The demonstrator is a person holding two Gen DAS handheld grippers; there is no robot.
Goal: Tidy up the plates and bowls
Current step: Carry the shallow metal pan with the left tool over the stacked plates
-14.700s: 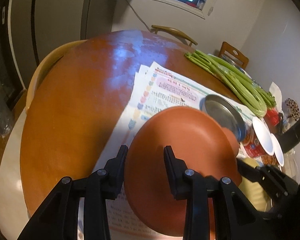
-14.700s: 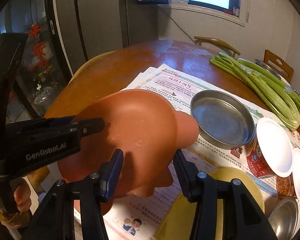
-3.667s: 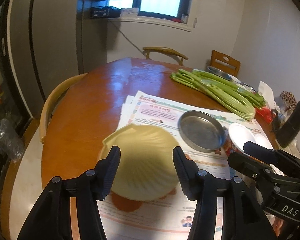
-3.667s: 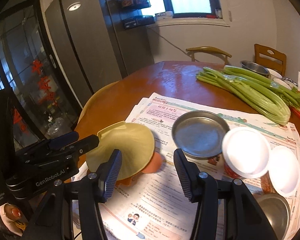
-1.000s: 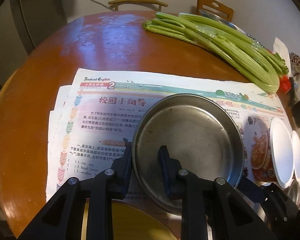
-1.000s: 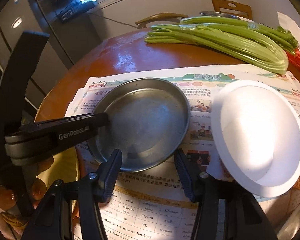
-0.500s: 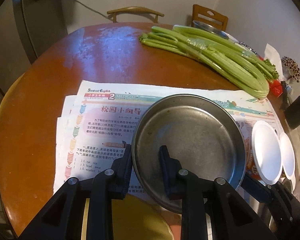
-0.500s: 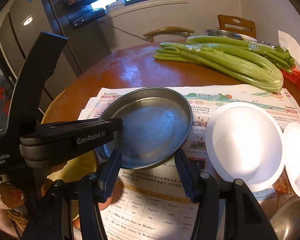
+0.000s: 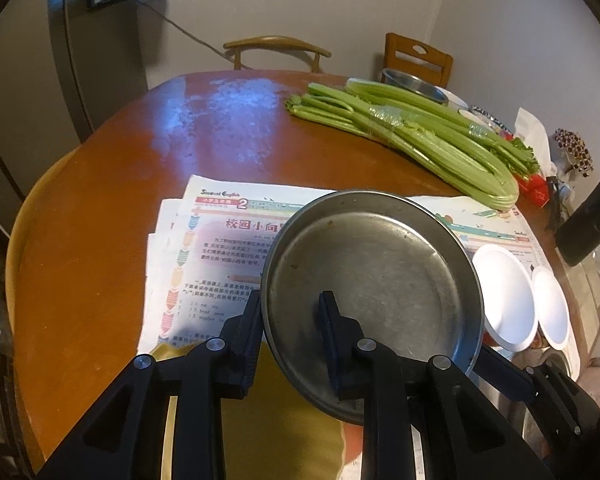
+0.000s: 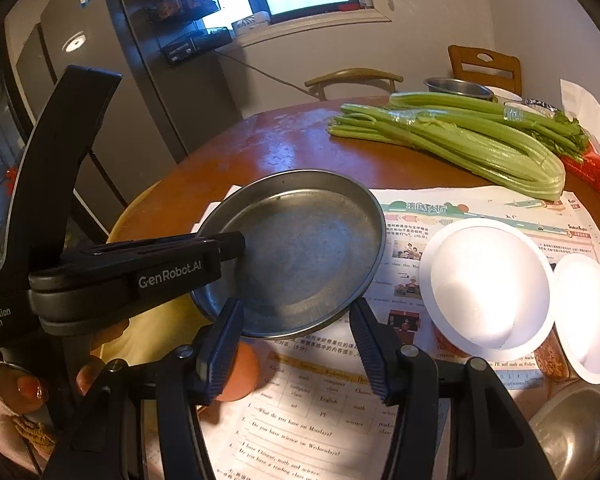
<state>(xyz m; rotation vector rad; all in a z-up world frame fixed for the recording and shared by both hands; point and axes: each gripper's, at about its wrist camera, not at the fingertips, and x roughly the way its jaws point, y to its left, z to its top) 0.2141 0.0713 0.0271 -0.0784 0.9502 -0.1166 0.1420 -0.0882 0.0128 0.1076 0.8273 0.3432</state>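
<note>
My left gripper (image 9: 290, 306) is shut on the near rim of a round steel plate (image 9: 380, 276) and holds it lifted and tilted above the newspaper. In the right wrist view the steel plate (image 10: 300, 252) hangs in the left gripper (image 10: 236, 246), partly over a yellow scalloped plate (image 10: 156, 332) that rests on an orange plate (image 10: 238, 372). The yellow plate (image 9: 272, 420) also shows low in the left wrist view. My right gripper (image 10: 296, 346) is open and empty, just in front of the steel plate's near edge.
Newspaper sheets (image 9: 220, 240) cover the near part of the round wooden table (image 9: 132, 168). Two white-lidded cups (image 10: 488, 284) stand at the right. Celery (image 10: 460, 140) lies at the back right, a steel bowl (image 10: 456, 88) behind it. Another steel bowl (image 10: 572, 420) is near right.
The left gripper has lifted the steel plate off the newspaper and drawn it back toward the yellow plate. The right gripper has pulled back and stayed open.
</note>
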